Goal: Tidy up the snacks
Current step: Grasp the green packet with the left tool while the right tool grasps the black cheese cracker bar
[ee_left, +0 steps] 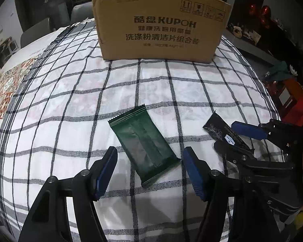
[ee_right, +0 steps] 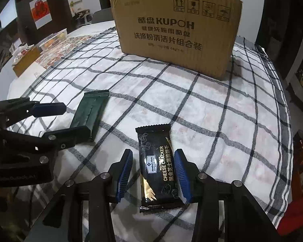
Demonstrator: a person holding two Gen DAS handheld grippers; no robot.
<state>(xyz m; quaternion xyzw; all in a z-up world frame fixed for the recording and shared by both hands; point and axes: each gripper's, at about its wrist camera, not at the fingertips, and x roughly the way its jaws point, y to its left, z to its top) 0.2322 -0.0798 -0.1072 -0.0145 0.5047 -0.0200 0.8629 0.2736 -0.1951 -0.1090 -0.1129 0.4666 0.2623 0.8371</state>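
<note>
A dark green snack packet (ee_left: pixel 145 145) lies flat on the checked cloth (ee_left: pixel 70 92), slanted between the fingers of my left gripper (ee_left: pixel 150 157). That gripper is open, and the packet's near corner reaches toward the right pad (ee_left: pixel 192 167). In the right wrist view a black cheese cracker packet (ee_right: pixel 156 165) lies between the fingers of my right gripper (ee_right: pixel 153 161), which is open. Its right pad (ee_right: pixel 181 173) sits against the packet's edge and its left pad (ee_right: pixel 125 171) stands clear. A brown cardboard box (ee_left: pixel 161 26) (ee_right: pixel 175 34) stands upright at the far side.
The two grippers sit side by side: the right gripper (ee_left: pixel 224 134) beside the left one, the left gripper (ee_right: pixel 76 119) over the green packet (ee_right: pixel 91 113). A white basket (ee_right: pixel 54 38) and a wooden box (ee_right: pixel 26 60) stand far left. Red objects (ee_left: pixel 293 104) lie beyond the table's right edge.
</note>
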